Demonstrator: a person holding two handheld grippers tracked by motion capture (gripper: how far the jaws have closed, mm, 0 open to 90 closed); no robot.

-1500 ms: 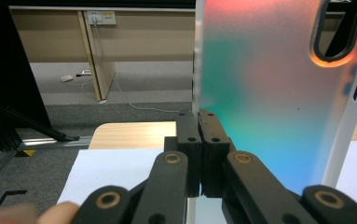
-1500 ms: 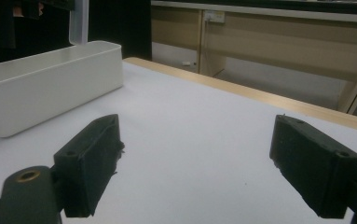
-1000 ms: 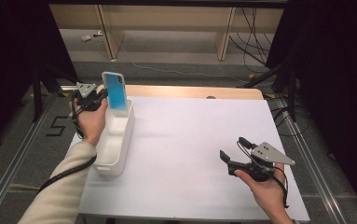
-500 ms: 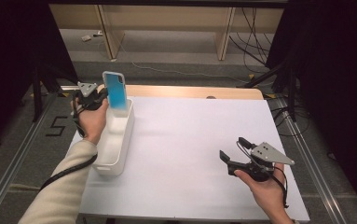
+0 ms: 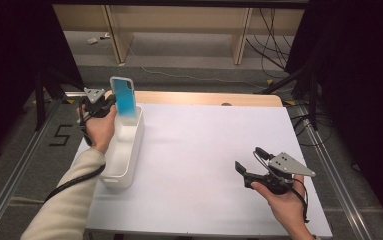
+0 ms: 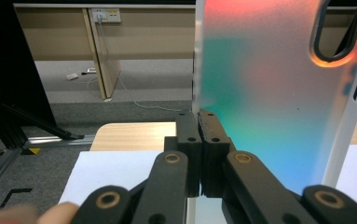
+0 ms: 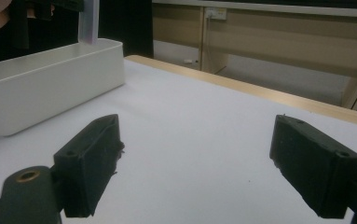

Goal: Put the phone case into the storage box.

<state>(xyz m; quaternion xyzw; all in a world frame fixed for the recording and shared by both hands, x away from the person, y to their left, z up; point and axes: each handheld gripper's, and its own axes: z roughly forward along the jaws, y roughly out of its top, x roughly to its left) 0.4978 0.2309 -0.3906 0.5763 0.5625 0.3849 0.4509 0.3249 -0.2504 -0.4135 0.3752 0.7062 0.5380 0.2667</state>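
A translucent blue phone case [image 5: 124, 96] stands upright over the far end of a long white bin [image 5: 124, 150]. My left gripper [image 5: 110, 104] is shut on the case's left edge. In the left gripper view the black jaws pinch the edge of the case [image 6: 269, 93], whose back shades from orange to teal; the gripper [image 6: 199, 123] holds it low down. My right gripper [image 5: 246, 170] rests low over the white table near the front right, open, with nothing between its jaws [image 7: 195, 163]. The bin [image 7: 50, 79] lies to its left, a strip of the case [image 7: 88, 21] above.
A white sheet [image 5: 204, 155] covers the table, with a wooden edge [image 5: 214, 98] at the back. Metal rails run along both sides. Shelf legs and cables [image 5: 274, 30] lie on the floor beyond the table.
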